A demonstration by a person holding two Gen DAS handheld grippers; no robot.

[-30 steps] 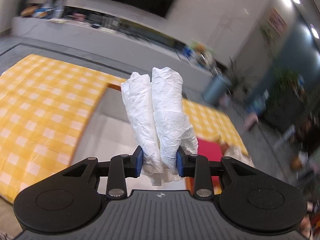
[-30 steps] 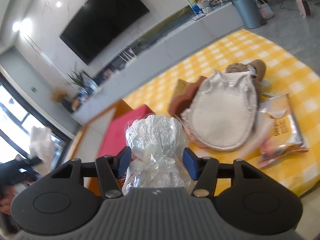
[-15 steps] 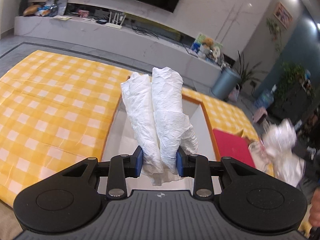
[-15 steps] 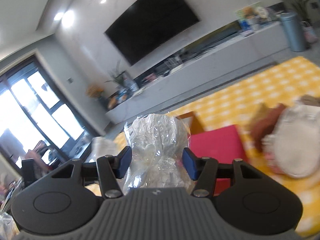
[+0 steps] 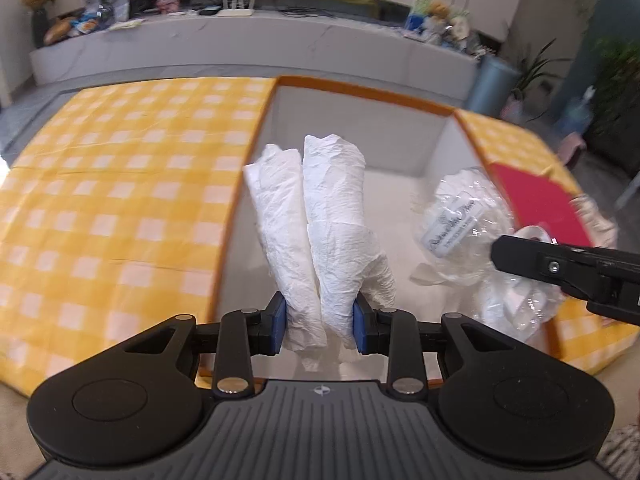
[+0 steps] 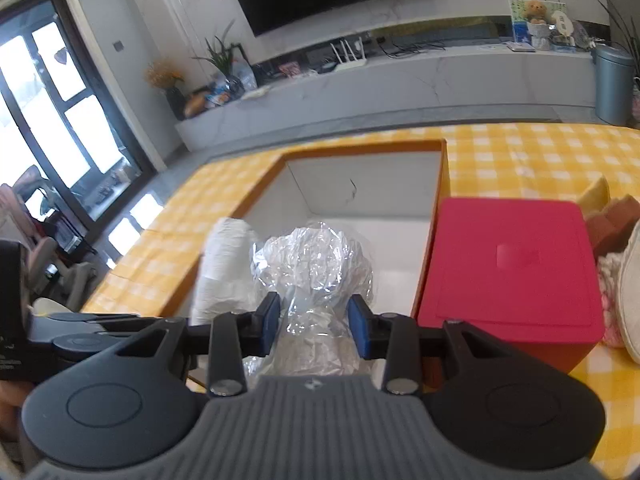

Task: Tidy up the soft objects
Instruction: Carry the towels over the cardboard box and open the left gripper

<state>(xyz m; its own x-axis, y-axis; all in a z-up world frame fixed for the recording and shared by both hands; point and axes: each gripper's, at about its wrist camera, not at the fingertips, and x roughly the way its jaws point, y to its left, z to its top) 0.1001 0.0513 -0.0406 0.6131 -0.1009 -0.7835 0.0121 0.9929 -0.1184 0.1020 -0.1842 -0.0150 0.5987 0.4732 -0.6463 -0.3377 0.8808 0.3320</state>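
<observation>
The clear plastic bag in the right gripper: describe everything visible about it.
The clear plastic bag is crinkled, glossy film bunched round something white, with a printed label on one side. Its neck sits between the right gripper's closing jaws, the bulb pointing forward. It hangs over the white-lined open box, beside the white rolled bundle in the left gripper.

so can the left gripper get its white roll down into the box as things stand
Probably yes. The left gripper holds the white roll right over the open box, whose floor below looks bare. The right gripper's plastic bundle hangs beside it, so it's crowded on that side.
</observation>
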